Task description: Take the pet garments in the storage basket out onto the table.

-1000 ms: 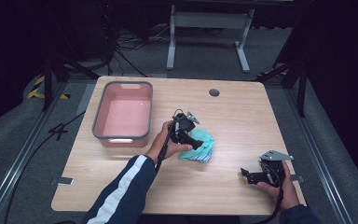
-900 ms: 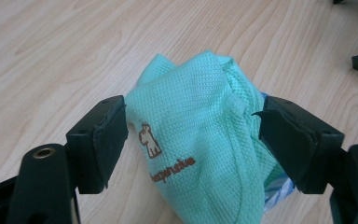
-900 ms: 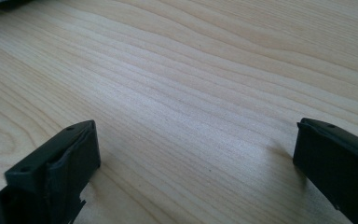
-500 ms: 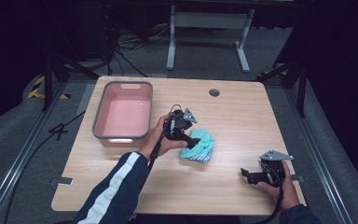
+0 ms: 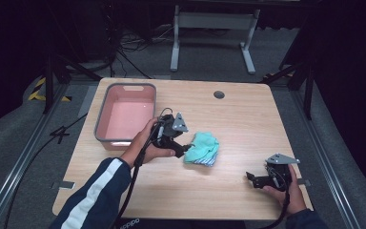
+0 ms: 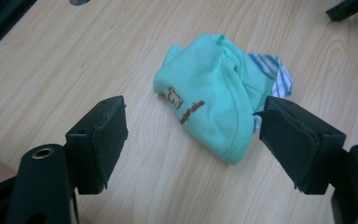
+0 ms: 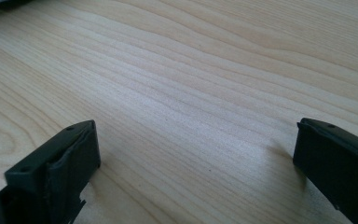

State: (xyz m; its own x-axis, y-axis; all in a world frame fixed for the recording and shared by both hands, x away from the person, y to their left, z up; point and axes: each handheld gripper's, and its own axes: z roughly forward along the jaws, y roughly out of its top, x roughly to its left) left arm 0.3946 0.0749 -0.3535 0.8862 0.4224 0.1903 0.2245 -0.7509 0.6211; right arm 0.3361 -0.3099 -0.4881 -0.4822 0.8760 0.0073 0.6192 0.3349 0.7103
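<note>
The cloth (image 6: 209,93) is a soft, light bundle, mint green with a striped bit under it. It lies mid-table (image 5: 228,200), right of the pink tub (image 5: 106,114). I think it will squash and flop, so I'd pinch the thick folded hump. My left gripper (image 6: 191,140) sits just before it, jaws wide. Its view shows a tiny logo (too small from above). My right gripper (image 5: 255,179) rests well apart, jaws wide over bare wood.

Table (image 5: 248,119): pale wood, fine grain, smooth matt finish. Cloth (image 6: 214,98): mint green knit, fine mesh texture, soft and matt; striped blue-white fabric at edge. Bin (image 5: 106,112): pink plastic, grey rim, slight sheen. Left gripper (image 6: 191,135): black matt plastic, rough-edged pads. Right gripper (image 7: 196,158): same finish.
</note>
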